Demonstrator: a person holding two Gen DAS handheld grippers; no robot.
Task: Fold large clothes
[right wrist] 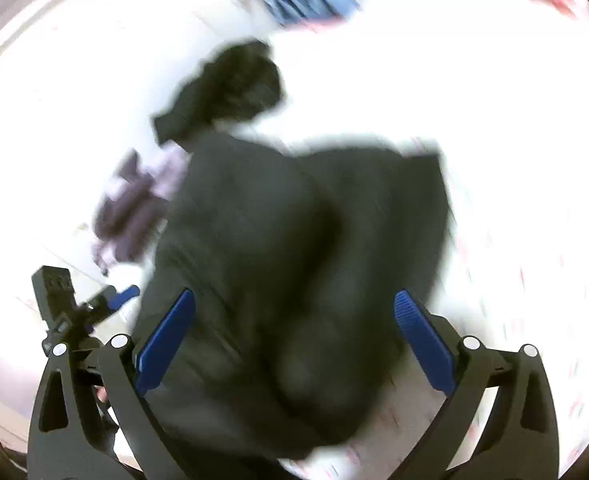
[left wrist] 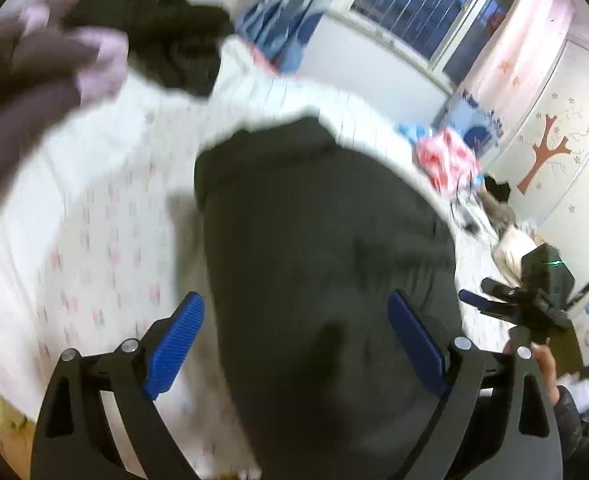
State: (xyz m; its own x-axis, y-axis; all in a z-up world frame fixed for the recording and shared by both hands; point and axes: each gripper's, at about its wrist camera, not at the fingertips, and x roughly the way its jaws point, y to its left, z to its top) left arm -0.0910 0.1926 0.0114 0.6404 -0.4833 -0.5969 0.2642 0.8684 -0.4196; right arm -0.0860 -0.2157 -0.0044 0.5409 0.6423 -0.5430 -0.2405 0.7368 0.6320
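Observation:
A large dark garment [left wrist: 318,264] lies on a white patterned bed sheet [left wrist: 106,216]. It also shows in the right wrist view [right wrist: 286,248], bunched and blurred. My left gripper [left wrist: 296,312] is open above the garment, with its blue pads [left wrist: 174,344] spread to either side of the cloth. My right gripper [right wrist: 294,312] is open above the garment too, and empty. The right gripper also shows in the left wrist view [left wrist: 478,300] at the right edge of the bed. The left gripper shows in the right wrist view [right wrist: 122,294] at lower left.
A black clothes pile [left wrist: 166,40] and a brown and pink garment [left wrist: 38,72] lie at the far side of the bed. Pink cloth [left wrist: 446,160] and other clutter sit at the bed's right edge. A window [left wrist: 422,4] and a decorated wall [left wrist: 550,152] stand behind.

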